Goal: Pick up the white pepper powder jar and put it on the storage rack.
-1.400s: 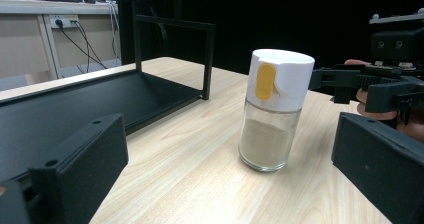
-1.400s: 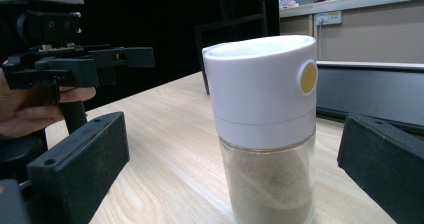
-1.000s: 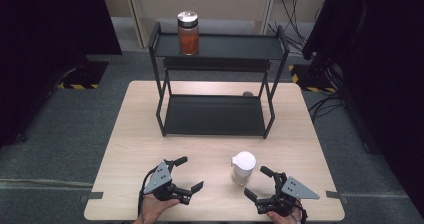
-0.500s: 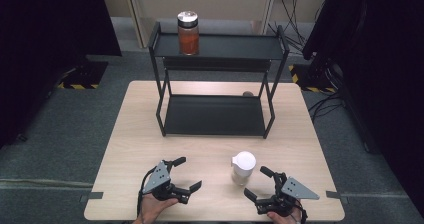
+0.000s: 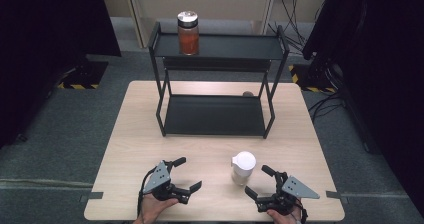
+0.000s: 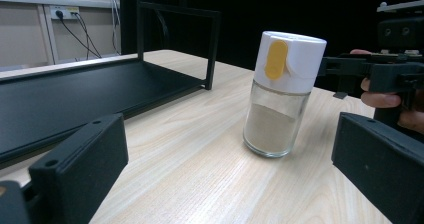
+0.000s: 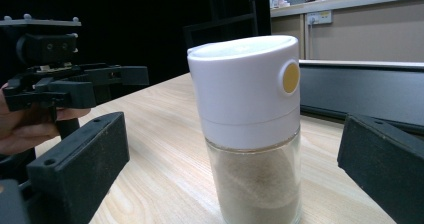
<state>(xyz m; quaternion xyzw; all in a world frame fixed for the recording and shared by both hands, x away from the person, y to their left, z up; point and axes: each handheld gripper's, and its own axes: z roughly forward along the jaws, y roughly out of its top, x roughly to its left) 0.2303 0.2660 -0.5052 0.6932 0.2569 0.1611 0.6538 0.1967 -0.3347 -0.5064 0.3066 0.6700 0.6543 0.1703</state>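
Observation:
A glass shaker with a white cap and pale powder (image 5: 243, 167) stands upright on the wooden table (image 5: 210, 144) near its front edge. It stands ahead of my left gripper's jaws (image 6: 281, 100) and close before my right gripper's jaws (image 7: 248, 134). My left gripper (image 5: 188, 173) is open at the front left, apart from the shaker. My right gripper (image 5: 259, 182) is open just right of the shaker, nothing between its fingers. A jar of orange-red contents (image 5: 188, 33) stands on the top shelf of a black two-tier rack (image 5: 218, 115).
The rack takes up the table's far half; its lower shelf is bare. A small brown object (image 5: 247, 93) lies behind the rack. Grey carpet, cables (image 5: 295, 4) and dark curtains surround the table.

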